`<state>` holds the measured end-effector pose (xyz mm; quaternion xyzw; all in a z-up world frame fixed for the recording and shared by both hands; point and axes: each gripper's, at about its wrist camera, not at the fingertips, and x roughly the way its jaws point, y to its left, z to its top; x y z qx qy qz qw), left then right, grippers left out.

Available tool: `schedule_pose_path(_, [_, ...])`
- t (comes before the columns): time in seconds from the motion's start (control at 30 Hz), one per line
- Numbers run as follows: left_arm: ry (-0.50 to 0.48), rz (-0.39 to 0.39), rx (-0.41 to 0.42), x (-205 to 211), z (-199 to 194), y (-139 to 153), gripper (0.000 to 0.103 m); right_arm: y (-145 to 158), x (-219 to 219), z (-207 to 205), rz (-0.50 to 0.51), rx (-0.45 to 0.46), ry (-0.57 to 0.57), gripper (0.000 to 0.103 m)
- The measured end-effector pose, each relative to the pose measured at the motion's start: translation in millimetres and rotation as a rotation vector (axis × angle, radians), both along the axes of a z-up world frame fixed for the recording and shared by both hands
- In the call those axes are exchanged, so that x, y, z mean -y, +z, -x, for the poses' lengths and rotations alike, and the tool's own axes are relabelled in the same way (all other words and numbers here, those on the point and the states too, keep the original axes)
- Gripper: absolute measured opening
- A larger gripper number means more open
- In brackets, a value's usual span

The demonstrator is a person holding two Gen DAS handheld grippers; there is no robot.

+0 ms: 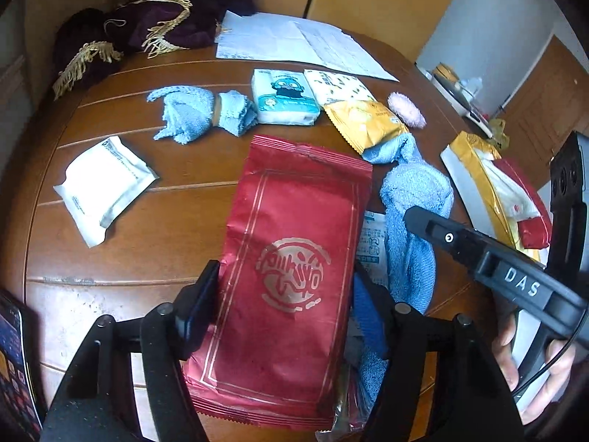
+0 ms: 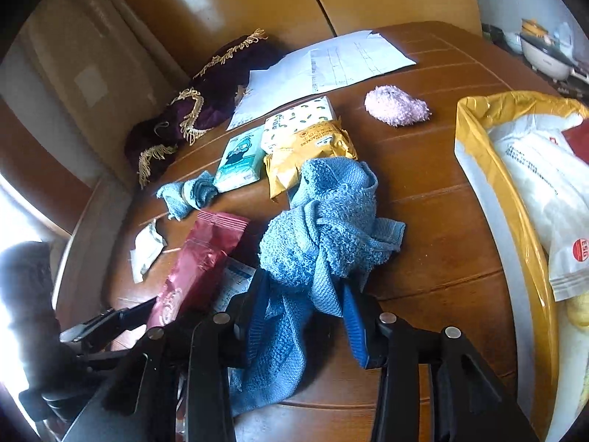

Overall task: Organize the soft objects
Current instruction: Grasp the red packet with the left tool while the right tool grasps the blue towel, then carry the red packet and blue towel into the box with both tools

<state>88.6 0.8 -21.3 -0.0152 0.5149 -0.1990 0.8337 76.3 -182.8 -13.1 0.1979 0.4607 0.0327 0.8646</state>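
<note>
A red foil packet [image 1: 291, 276] lies lengthwise between the fingers of my left gripper [image 1: 285, 270], and both pads press on its long edges. In the right wrist view this packet [image 2: 195, 265] is at the lower left, beside one left finger [image 2: 121, 318]. A knotted blue towel [image 2: 324, 235] bunches just ahead of my right gripper [image 2: 303, 283], which is shut on the towel's tail. From the left wrist view the towel [image 1: 416, 191] is to the right of the packet, with a right finger [image 1: 441, 232] across it.
On the round wooden table [image 1: 165, 221] lie a tied blue cloth [image 1: 198, 114], two tissue packs [image 1: 285, 97], a yellow cracker packet [image 1: 364, 125], a pink fluffy piece [image 2: 397, 110], a white packet [image 1: 105, 188], papers [image 1: 294, 42] and a purple fringed cloth [image 1: 147, 25]. A yellow-lined bag [image 2: 493, 169] of packets stands at the right.
</note>
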Motion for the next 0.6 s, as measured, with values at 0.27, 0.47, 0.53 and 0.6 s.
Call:
schedule_pose_path(0.27, [0.071,0.109,0.010,-16,10,3,0.059,7,-9,8,0.097,0.047,0.029,0.019])
schedule_pose_path(0.47, [0.137,0.192,0.077,-25,18,19,0.056,26,-4,22,0.086,0.134,0.029,0.004])
schedule_pose_path(0.53, [0.157,0.201,0.082,-25,18,23,0.056,29,-1,25,0.049,0.147,0.044,0.004])
schedule_pose_path(0.6, [0.159,0.213,0.087,-24,19,27,0.055,33,3,29,0.017,0.159,0.048,0.004])
